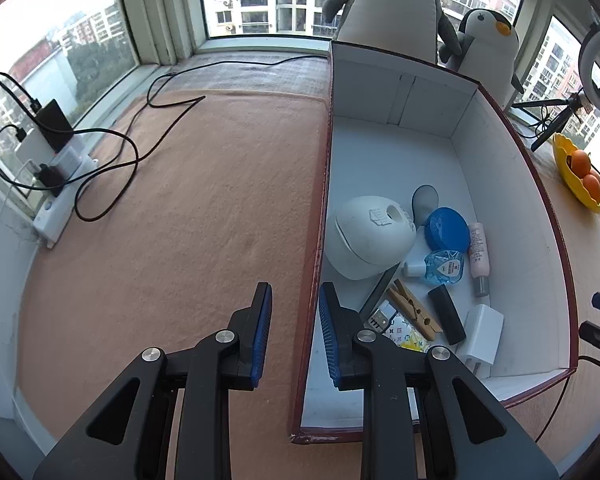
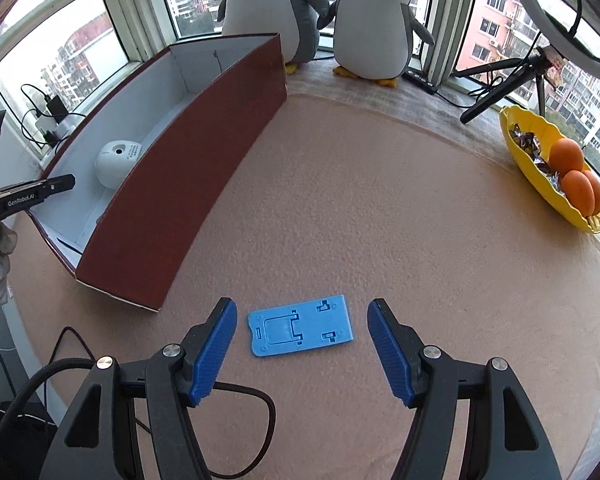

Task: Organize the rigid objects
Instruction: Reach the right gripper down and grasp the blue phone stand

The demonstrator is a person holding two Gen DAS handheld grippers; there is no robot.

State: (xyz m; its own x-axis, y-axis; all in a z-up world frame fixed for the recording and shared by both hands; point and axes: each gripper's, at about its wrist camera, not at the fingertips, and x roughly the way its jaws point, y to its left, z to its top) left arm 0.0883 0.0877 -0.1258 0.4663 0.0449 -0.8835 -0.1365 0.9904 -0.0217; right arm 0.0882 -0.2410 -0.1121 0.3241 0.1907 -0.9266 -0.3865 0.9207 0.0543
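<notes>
Blue flat plastic stand lies on tan desk cover, just right of box's near corner. Right claw spread wide, hangs above stand, pads clear of it. Left claw slightly parted, straddles left wall of red-brown box without pinching. Box holds white round gadget, blue lid, clothespin, white charger.

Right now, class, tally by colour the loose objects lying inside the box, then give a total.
White: 2, dome-shaped device, charger plug
Blue: 2, round lid, clear bottle
Pink: 1, tube
Black: 1, block
Wood: 1, clothespin
Grey: 1, oval piece
Total: 8, with partly hidden items left uncounted.
</notes>
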